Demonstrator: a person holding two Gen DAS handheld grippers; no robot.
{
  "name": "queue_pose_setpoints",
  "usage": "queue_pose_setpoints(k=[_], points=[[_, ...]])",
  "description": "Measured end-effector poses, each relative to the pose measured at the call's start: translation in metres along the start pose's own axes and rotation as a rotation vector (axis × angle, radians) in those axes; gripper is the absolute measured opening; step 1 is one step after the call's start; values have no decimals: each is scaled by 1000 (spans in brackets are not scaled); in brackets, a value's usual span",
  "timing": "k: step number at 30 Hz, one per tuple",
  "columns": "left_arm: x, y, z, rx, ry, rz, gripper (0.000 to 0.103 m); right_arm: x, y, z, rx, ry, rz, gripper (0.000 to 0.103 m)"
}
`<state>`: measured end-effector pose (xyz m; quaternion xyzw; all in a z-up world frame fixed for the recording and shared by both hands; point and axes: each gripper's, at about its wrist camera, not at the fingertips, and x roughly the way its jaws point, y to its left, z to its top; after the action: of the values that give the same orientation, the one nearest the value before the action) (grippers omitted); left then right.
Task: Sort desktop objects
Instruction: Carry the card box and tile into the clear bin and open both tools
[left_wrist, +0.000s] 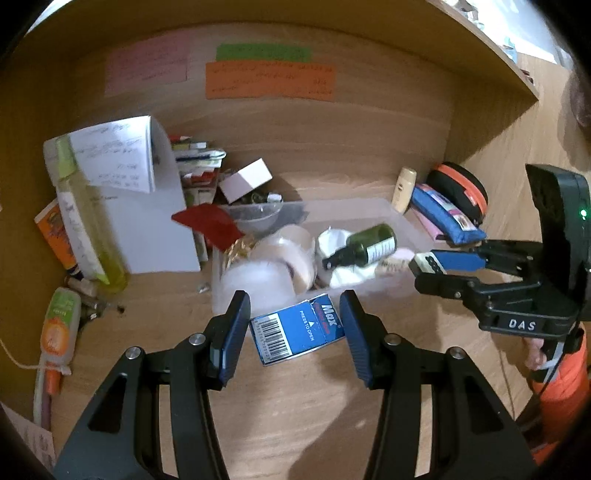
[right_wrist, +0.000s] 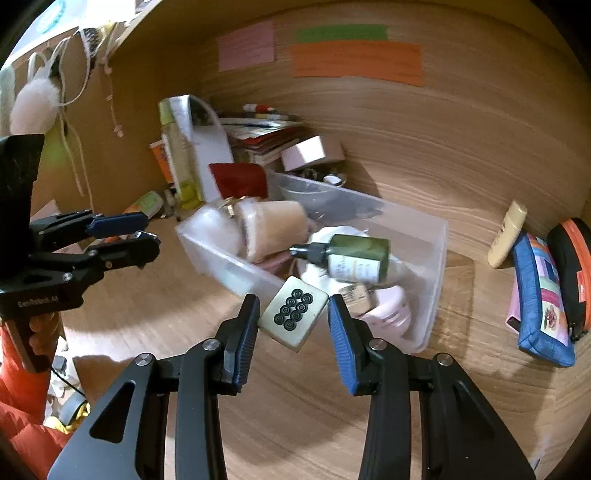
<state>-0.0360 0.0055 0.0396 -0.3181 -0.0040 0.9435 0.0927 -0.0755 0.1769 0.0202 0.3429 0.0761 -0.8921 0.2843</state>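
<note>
My left gripper (left_wrist: 294, 325) is shut on a small blue "Max" staples box (left_wrist: 297, 334) with a barcode, held above the wooden desk just in front of a clear plastic bin (left_wrist: 406, 221). My right gripper (right_wrist: 293, 314) is shut on a cream mahjong tile (right_wrist: 293, 313) with black circles, tilted, over the near rim of the clear plastic bin (right_wrist: 436, 258). In the left wrist view the right gripper (left_wrist: 424, 266) reaches in from the right with the mahjong tile (left_wrist: 424, 262) at its tip. The left gripper (right_wrist: 147, 232) shows at the left of the right wrist view.
The bin holds a dark green spray bottle (right_wrist: 351, 256), tape rolls (left_wrist: 291, 254) and white items. A blue pencil case (right_wrist: 543, 295), a black-orange pouch (right_wrist: 570, 273) and a cream tube (right_wrist: 508, 232) lie at the right. A yellow-green bottle (left_wrist: 92, 221) and paper stacks stand at the left.
</note>
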Motion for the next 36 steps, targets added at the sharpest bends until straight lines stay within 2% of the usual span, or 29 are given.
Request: queue_pose_setpoints(k=[5, 15, 29, 32, 34, 36], points=[[23, -9, 14, 0, 15, -16, 50, 1, -20, 5, 24, -14, -28, 35], [70, -32, 28, 21, 67, -49, 50, 20, -52, 5, 80, 13, -97, 35], [101, -44, 28, 29, 119, -70, 51, 29, -51, 2, 51, 28, -126, 35], [97, -43, 29, 24, 113, -81, 56, 25, -49, 3, 46, 19, -128, 44], [93, -42, 30, 18, 101, -86, 61, 19, -46, 4, 40, -4, -154, 58], [88, -41, 32, 16, 85, -85, 66, 13, -44, 5, 35, -23, -165, 63]])
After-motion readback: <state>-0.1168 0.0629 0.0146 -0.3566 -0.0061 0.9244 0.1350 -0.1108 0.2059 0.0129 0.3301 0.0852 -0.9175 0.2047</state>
